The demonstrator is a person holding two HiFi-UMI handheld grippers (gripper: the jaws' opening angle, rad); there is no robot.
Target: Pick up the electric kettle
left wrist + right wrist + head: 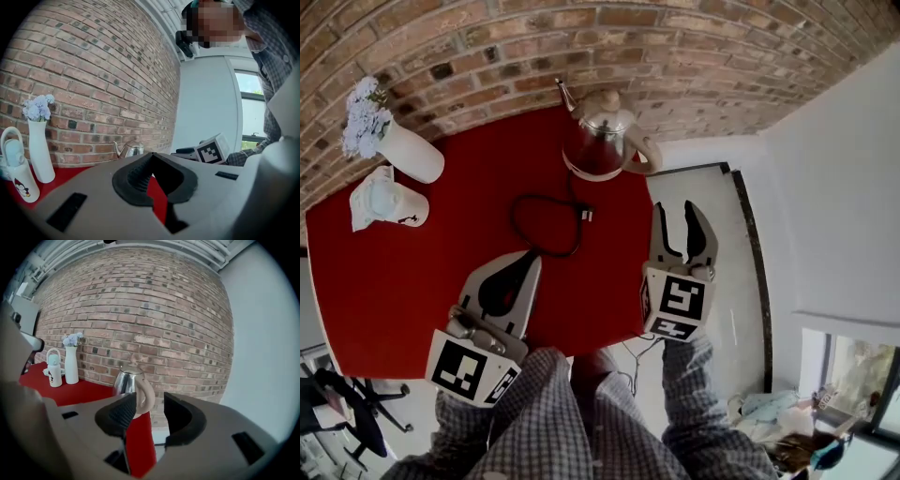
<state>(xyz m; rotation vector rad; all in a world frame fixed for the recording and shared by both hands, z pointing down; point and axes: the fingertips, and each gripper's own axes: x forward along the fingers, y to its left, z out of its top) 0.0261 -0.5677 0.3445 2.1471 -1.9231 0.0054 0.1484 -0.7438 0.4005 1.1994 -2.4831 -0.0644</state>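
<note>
Left gripper [530, 258] shut and empty, right gripper [680, 214] wide open on nothing, short of the kettle [600, 142] but lined up with its handle [145, 397]; kettle sits untouched at the table's [394, 291] far edge, so reach, grasp and lift not yet done

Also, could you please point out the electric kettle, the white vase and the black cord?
electric kettle [596, 144], head view, steel body.
white vase [412, 152], head view, side wall.
black cord [585, 215], head view, plug end.
</note>
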